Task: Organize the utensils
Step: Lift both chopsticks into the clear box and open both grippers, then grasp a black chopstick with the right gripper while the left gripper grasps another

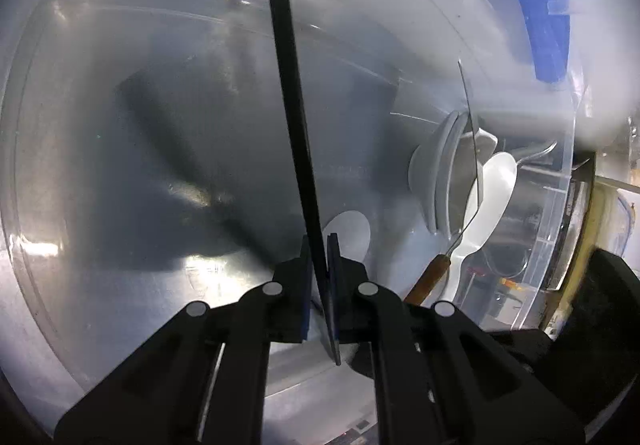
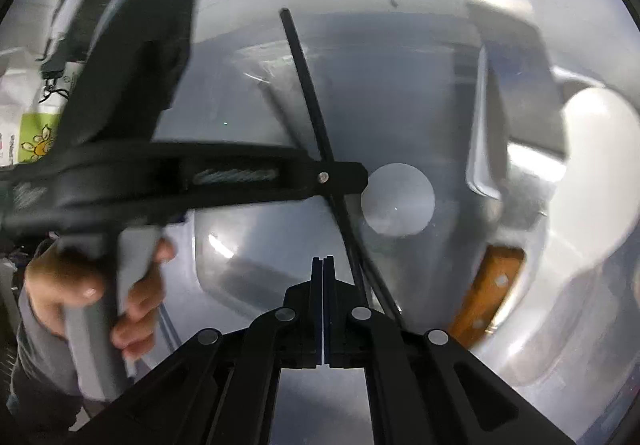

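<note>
My left gripper [image 1: 320, 245] is shut on a long thin black utensil [image 1: 290, 93], held over the inside of a clear plastic bin [image 1: 100, 165]. The right wrist view shows that gripper [image 2: 340, 179] from the side, with the black utensil [image 2: 306, 85] slanting through its tip. My right gripper [image 2: 322, 265] is shut and empty above the bin. At the bin's right lie a white spoon [image 1: 488, 197], grey utensils [image 1: 436, 173] and a knife with a brown wooden handle [image 1: 430, 277]. The knife handle [image 2: 486, 293] also shows in the right wrist view.
A blue lid or rim [image 1: 536, 5] runs along the bin's far right. A round white mark [image 2: 397, 199] shows on the bin floor. A person's hand [image 2: 80, 285] grips the left tool's handle. Clutter lies outside the bin at the left [image 2: 36, 125].
</note>
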Tool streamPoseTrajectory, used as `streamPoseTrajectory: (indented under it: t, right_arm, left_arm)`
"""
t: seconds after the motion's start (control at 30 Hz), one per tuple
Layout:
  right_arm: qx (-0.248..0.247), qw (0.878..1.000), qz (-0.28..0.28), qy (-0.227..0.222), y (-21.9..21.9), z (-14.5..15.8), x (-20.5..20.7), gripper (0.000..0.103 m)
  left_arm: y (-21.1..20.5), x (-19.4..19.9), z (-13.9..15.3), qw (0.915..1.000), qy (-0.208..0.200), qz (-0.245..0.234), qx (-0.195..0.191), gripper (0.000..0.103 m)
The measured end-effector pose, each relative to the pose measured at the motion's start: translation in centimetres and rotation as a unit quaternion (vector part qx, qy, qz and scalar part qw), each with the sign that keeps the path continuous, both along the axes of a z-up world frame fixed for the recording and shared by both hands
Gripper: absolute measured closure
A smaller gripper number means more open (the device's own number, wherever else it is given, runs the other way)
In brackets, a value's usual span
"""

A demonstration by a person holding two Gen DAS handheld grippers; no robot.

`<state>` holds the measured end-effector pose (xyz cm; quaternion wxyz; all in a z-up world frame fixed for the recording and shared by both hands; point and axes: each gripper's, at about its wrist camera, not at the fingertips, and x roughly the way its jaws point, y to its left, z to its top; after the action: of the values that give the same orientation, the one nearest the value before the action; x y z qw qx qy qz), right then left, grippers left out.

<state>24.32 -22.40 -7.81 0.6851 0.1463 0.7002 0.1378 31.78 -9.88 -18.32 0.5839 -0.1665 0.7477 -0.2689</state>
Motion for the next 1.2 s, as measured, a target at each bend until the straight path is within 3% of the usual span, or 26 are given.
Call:
streamPoseTrajectory:
  t: [0.03, 0.07, 0.1, 0.17, 0.3, 0.37, 0.4, 0.43, 0.5, 0.57, 0.6, 0.67, 0.77, 0.87, 0.97, 1.07, 1.1, 1.2]
  right_arm:
    - [-0.007, 1.000, 0.000, -0.010, 0.0, 0.9, -0.5, 0.101]
    - [-0.020, 0.999, -0.004, -0.030, 0.0, 2.4, -1.4, 0.100]
    - [-0.029, 0.999, -0.007, -0.044, 0.2, 3.6, -2.2, 0.099]
    - [-0.040, 0.995, -0.012, -0.092, 0.9, 7.6, -5.1, 0.098]
    - [-0.014, 0.984, -0.008, -0.180, 3.0, 14.6, -11.9, 0.094]
    - [-0.006, 0.976, 0.008, -0.218, 5.0, 16.8, -16.0, 0.054]
    - [-0.014, 0.971, 0.022, -0.237, 6.7, 17.0, -18.0, 0.053]
    - [-0.026, 0.968, 0.041, -0.246, 8.5, 16.7, -19.4, 0.053]
    - [-0.040, 0.968, 0.079, -0.234, 11.9, 14.9, -20.3, 0.053]
    - [-0.051, 0.973, 0.115, -0.191, 15.8, 10.6, -22.3, 0.053]
    - [-0.065, 0.975, 0.138, -0.160, 18.0, 7.8, -23.2, 0.053]
    - [-0.089, 0.973, 0.168, -0.128, 20.6, 4.2, -24.6, 0.053]
    - [-0.126, 0.966, 0.201, -0.101, 23.6, 0.6, -25.7, 0.054]
    - [-0.161, 0.961, 0.204, -0.092, 24.8, -1.4, -26.2, 0.054]
    - [-0.172, 0.960, 0.204, -0.082, 25.4, -2.4, -26.2, 0.054]
    - [-0.180, 0.958, 0.211, -0.070, 25.8, -3.5, -25.9, 0.054]
    - [-0.183, 0.958, 0.211, -0.066, 24.8, -5.3, -25.1, 0.054]
    - [-0.180, 0.961, 0.203, -0.059, 24.9, -5.7, -24.8, 0.054]
  left_arm:
    - [-0.3, -0.1, 0.3, 0.9999, -0.003, -0.010, 0.011, 0.095]
    - [-0.6, -0.3, 0.8, 0.9995, -0.005, -0.019, 0.024, 0.084]
    - [-0.6, -0.6, 1.7, 0.9990, -0.014, -0.028, 0.033, 0.058]
    - [-0.2, -1.5, 4.3, 0.9966, -0.065, -0.026, 0.044, 0.032]
    - [1.3, -4.7, 11.4, 0.9853, -0.163, -0.051, 0.012, 0.029]
    - [3.9, -7.6, 15.7, 0.9746, -0.215, -0.059, -0.015, 0.024]
    - [6.2, -9.5, 17.7, 0.9675, -0.245, -0.058, -0.023, 0.020]
    - [7.9, -10.9, 18.8, 0.9625, -0.265, -0.055, -0.025, 0.011]
    - [12.9, -14.5, 20.5, 0.9485, -0.314, -0.034, -0.017, 0.008]
    - [17.0, -16.0, 20.1, 0.9458, -0.322, -0.025, 0.030, 0.008]
    - [19.6, -17.4, 18.8, 0.9471, -0.311, -0.014, 0.078, 0.008]
    - [22.7, -19.2, 16.2, 0.9501, -0.279, 0.004, 0.139, 0.008]
    - [27.4, -22.1, 11.8, 0.9550, -0.215, 0.036, 0.201, 0.008]
    - [29.7, -24.4, 9.0, 0.9587, -0.182, 0.079, 0.204, 0.008]
    - [30.8, -25.9, 8.3, 0.9584, -0.187, 0.109, 0.186, 0.008]
    - [30.3, -26.7, 8.8, 0.9499, -0.227, 0.095, 0.193, 0.008]
    - [30.3, -26.5, 9.0, 0.9491, -0.236, 0.084, 0.191, 0.008]
    - [30.5, -27.3, 8.9, 0.9480, -0.243, 0.074, 0.192, 0.008]
